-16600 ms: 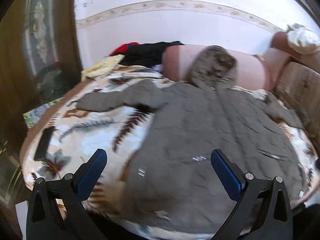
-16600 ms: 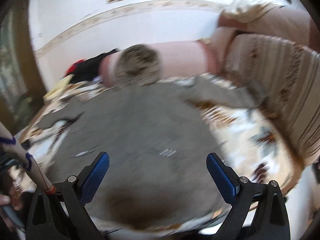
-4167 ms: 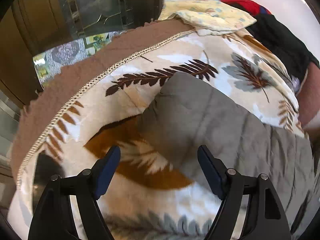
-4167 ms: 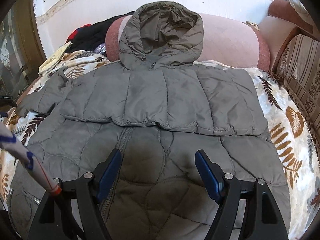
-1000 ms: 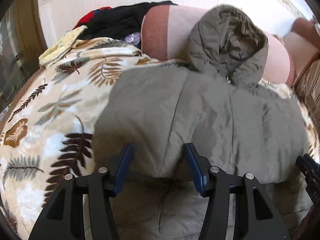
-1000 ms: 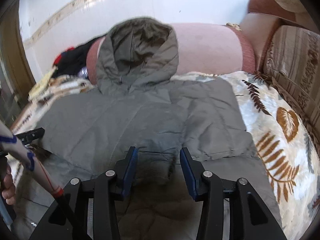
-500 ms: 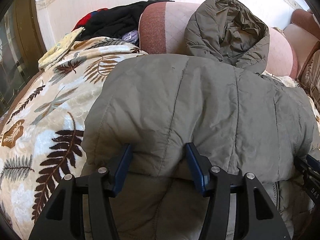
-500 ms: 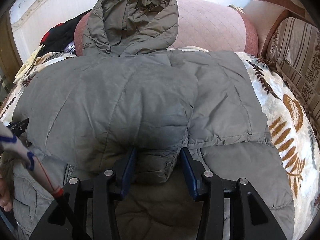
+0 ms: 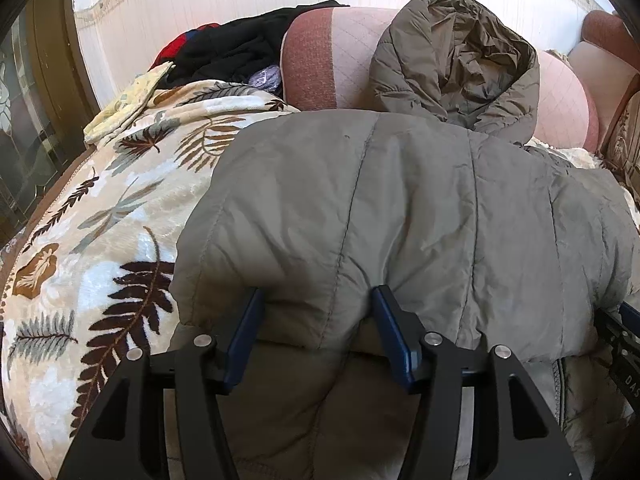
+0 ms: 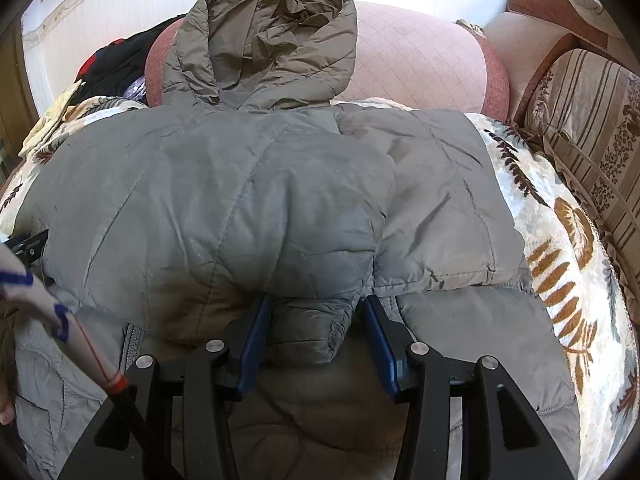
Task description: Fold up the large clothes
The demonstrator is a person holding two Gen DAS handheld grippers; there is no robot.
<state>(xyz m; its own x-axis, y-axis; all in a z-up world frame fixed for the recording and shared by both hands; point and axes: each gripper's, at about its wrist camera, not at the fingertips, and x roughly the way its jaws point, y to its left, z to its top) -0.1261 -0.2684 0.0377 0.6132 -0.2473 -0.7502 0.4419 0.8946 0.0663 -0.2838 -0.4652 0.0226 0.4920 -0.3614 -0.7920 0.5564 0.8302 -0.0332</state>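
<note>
1. Left wrist view, far left edge of the bed: wooden door with glass (image 9: pixel 28 128), then the leaf-print blanket (image 9: pixel 100 240) covering the bed. Yellow cloth (image 9: pixel 128 100) and a dark clothes heap (image 9: pixel 236 52) sit at the bed's far left corner, against the pink bolster (image 9: pixel 332 56).

2. Grey-green puffer jacket (image 9: pixel 400 200) lies across the middle of the bed, hood (image 9: pixel 460 60) propped up on the bolster. A folded-over layer rests on the lower body of the jacket.

3. Left gripper (image 9: pixel 318 336) is clamped on the near edge of that folded layer, near the jacket's left side; fabric bulges between the blue pads (image 9: pixel 244 336).

4. Right wrist view: right gripper (image 10: pixel 316 332) pinches a thick bunch that looks like a sleeve cuff (image 10: pixel 316 328), near the jacket's middle. Pads press both sides of it. Left gripper's tip shows at the left margin, beside a hand in a patterned sleeve (image 10: pixel 24 284).

5. Far right: striped sofa cushion (image 10: pixel 592 140) borders the bed's right edge.

6. Handling, my judgement: jacket is light, soft, puffy and springy, with a slick shell. Folds will likely spring back or slide unless pressed flat. Thin single layers may slip out of the pads; best purchase is on stitched seams, hem or cuffs, taking a full bunch of padding as now.

7. Hood not yet folded in; lower body still spread out.
</note>
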